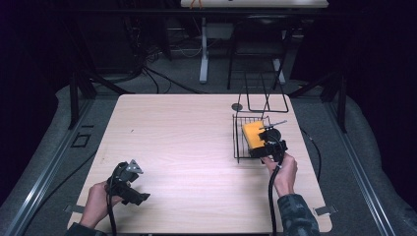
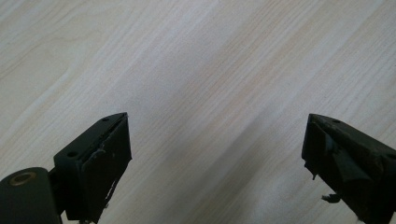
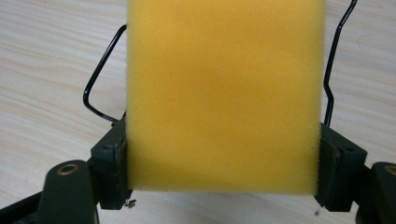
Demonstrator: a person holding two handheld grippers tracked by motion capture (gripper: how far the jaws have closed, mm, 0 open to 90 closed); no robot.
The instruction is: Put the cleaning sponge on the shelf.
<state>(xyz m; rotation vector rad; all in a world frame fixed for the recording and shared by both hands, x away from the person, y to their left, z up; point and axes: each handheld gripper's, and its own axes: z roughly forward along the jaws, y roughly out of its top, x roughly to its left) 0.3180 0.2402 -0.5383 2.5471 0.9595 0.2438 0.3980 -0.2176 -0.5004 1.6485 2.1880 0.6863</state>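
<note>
Pinched between the black jaws of the right claw (image 3: 223, 163) is a yellow sponge (image 3: 224, 93), a soft, fine-pored rectangular block, held over a black wire basket (image 1: 238, 142) at the table's (image 1: 187, 147) right. Near-left, the left claw (image 2: 215, 158) is spread over pale woodgrain.

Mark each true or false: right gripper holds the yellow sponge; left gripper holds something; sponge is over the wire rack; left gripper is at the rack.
1. The right gripper clamps the yellow sponge: true.
2. The left gripper holds something: false, its jaws stand wide apart over bare table.
3. The sponge is at the wire rack: true.
4. The left gripper is at the rack: false, it is near the table's front left.
</note>
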